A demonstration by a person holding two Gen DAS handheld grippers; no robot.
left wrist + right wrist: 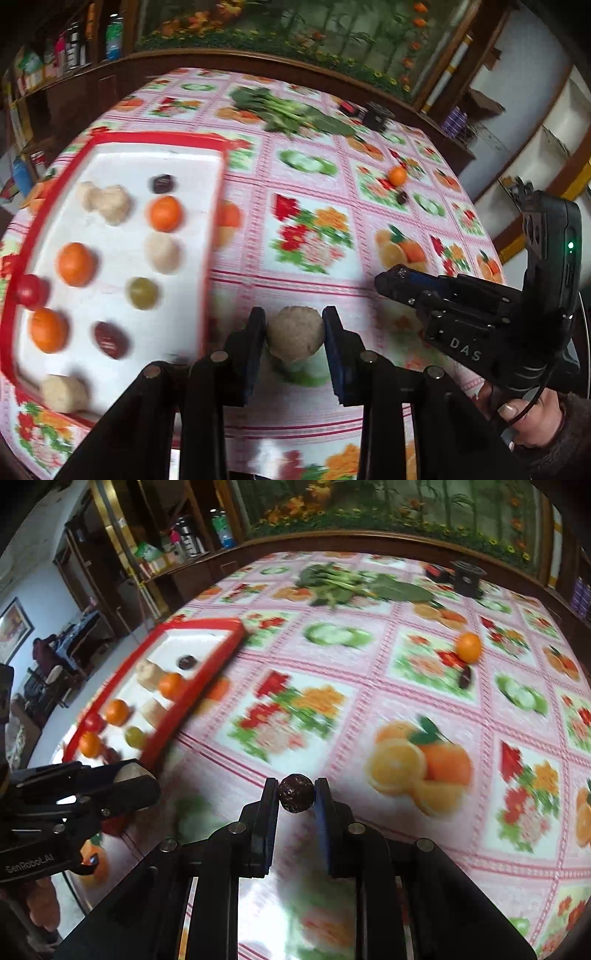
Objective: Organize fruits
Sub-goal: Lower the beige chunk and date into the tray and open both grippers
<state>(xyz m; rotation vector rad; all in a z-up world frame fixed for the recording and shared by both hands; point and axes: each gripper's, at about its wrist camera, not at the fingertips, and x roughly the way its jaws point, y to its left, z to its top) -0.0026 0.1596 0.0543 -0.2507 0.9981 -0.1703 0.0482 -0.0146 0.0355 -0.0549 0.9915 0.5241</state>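
Observation:
My left gripper (294, 334) is shut on a round beige fruit (295, 336), held just right of the red-rimmed white tray (155, 139). The tray holds several oranges, beige fruits, dark red dates, a green fruit and a red one on its left rim. My right gripper (296, 794) is shut on a small dark wrinkled fruit (296, 793) above the tablecloth. The right gripper also shows in the left wrist view (391, 284), and the left gripper with its beige fruit shows in the right wrist view (136, 779). A loose orange (468, 647) and a dark date (464, 677) lie on the cloth.
The table has a pink fruit-print cloth (369, 716). Leafy greens (291, 110) lie at the far side, with a black cup (467, 574) and a small red-black object beside them. A wooden cabinet with bottles stands behind the table.

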